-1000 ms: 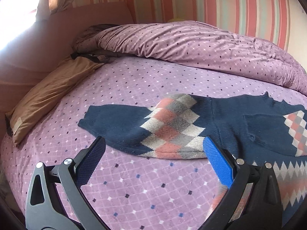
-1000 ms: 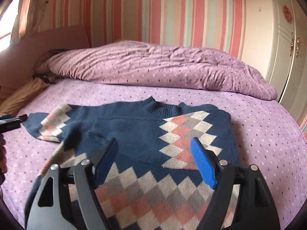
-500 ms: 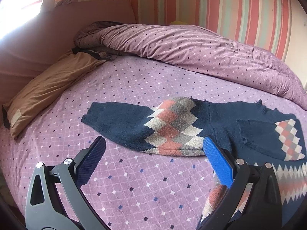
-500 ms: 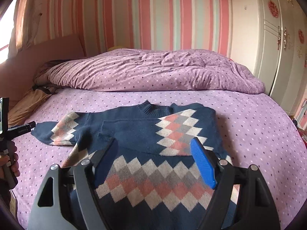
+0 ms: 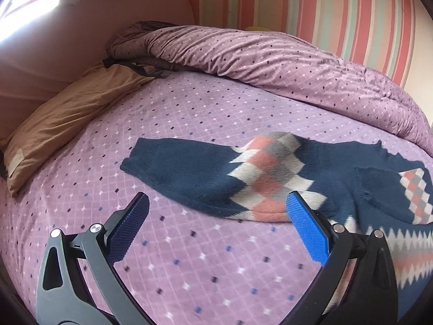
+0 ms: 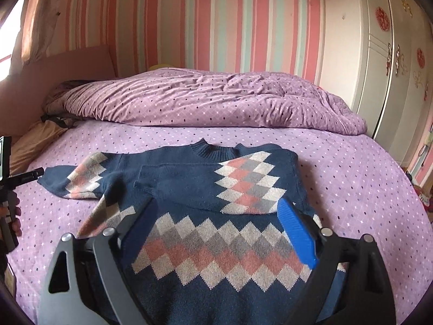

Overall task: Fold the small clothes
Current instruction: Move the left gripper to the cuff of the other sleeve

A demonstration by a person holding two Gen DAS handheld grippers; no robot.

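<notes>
**One sleeve folded, the other waiting**

Left wrist view: the left gripper (image 5: 216,216) hangs over the bed (image 5: 189,270) with its fingers (image 5: 305,230) spread wide and empty. Past them, in the middle of the frame, the outstretched sleeve (image 5: 194,173) of the navy argyle sweater (image 5: 351,189) lies flat on the purple cover, its cuff pointing toward the tan pillow (image 5: 62,124) at left.

Right wrist view: the right gripper (image 6: 216,230) is also wide apart and holds nothing, poised above the sweater's lower body at the bottom of the frame. One sleeve already lies across the chest; the rolled duvet (image 6: 203,103) sits behind, upper centre.

The step in hand looks like the second sleeve fold. The next move probably calls for the left fingers to drop onto the cuff, pinch it, and carry it across the chest.
</notes>
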